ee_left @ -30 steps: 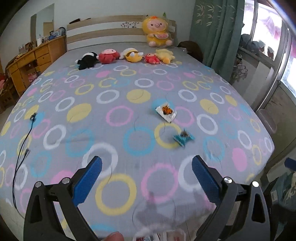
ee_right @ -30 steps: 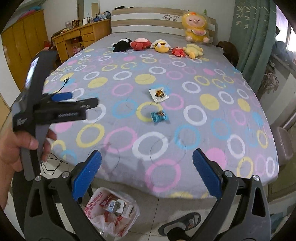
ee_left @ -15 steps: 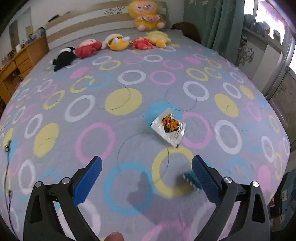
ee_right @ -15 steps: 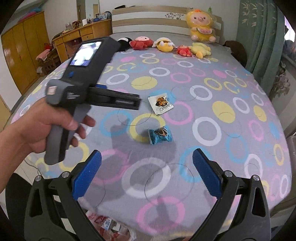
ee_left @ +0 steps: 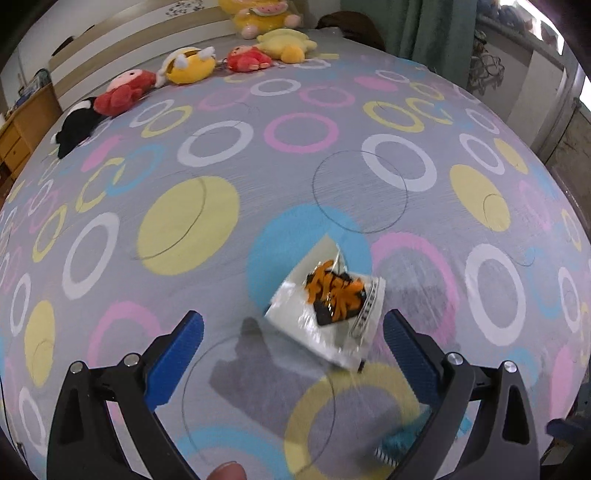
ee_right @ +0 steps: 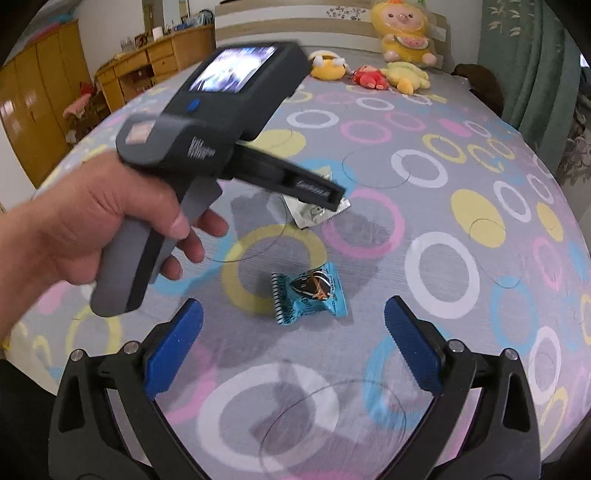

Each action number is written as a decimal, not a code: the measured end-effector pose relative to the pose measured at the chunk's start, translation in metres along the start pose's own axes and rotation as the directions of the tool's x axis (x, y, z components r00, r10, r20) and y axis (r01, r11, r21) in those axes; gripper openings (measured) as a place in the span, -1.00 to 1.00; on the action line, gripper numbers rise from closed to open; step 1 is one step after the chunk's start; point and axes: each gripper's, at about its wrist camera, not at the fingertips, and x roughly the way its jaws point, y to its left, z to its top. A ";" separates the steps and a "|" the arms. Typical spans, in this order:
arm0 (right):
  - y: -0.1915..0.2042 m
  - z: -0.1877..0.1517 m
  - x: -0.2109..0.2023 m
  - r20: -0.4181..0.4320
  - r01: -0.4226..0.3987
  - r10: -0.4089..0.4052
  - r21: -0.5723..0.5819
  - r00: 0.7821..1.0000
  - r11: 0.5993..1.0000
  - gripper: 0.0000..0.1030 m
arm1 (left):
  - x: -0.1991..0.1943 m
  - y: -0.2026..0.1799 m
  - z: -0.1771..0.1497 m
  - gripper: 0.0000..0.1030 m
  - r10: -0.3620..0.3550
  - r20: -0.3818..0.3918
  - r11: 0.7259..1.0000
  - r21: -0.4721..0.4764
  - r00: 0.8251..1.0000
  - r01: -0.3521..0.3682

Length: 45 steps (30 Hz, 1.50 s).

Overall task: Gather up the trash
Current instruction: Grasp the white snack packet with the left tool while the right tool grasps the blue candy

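Observation:
A white snack wrapper with orange print (ee_left: 328,306) lies on the ring-patterned bedspread, just ahead of my open left gripper (ee_left: 293,349), slightly right of centre between the fingers. A teal candy wrapper (ee_right: 309,293) lies flat in front of my open right gripper (ee_right: 293,349); its edge also shows low in the left wrist view as the teal wrapper (ee_left: 393,445). In the right wrist view, a hand holds the left gripper body (ee_right: 218,129) above the white wrapper (ee_right: 316,212), partly covering it.
Several plush toys (ee_left: 188,66) line the far end of the bed by the headboard (ee_right: 332,26). A wooden dresser (ee_right: 155,62) stands left, green curtains (ee_right: 535,74) right. The bed's right edge (ee_left: 565,206) drops off toward the window.
Both grippers have moved forward over the bed and lower. The left one has closed in on the white wrapper; the right one now sits nearer the teal wrapper. Both stay open.

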 end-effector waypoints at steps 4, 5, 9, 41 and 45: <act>-0.003 0.002 0.018 -0.007 0.003 -0.003 -0.015 1.000 1.000 0.87 | 0.016 -0.004 0.008 0.85 -0.001 -0.017 1.000 0.010 1.000 0.001; -0.004 0.002 0.023 -0.012 0.002 -0.003 -0.017 1.000 1.000 0.87 | 0.019 -0.004 0.009 0.85 -0.008 -0.022 1.000 0.006 1.000 0.008; -0.011 -0.001 0.040 -0.032 0.009 -0.010 -0.014 0.999 1.000 0.87 | 0.031 -0.010 0.009 0.85 -0.020 -0.030 0.999 0.026 0.999 0.021; -0.016 -0.010 0.075 -0.093 0.000 -0.001 -0.014 0.996 1.000 -0.50 | 0.044 -0.030 -0.005 0.32 -0.034 0.038 0.997 0.072 0.999 0.031; -0.016 -0.011 0.074 -0.091 -0.006 0.005 -0.015 0.996 1.000 -0.50 | 0.042 -0.030 -0.006 0.14 -0.044 0.043 0.997 0.068 0.998 0.041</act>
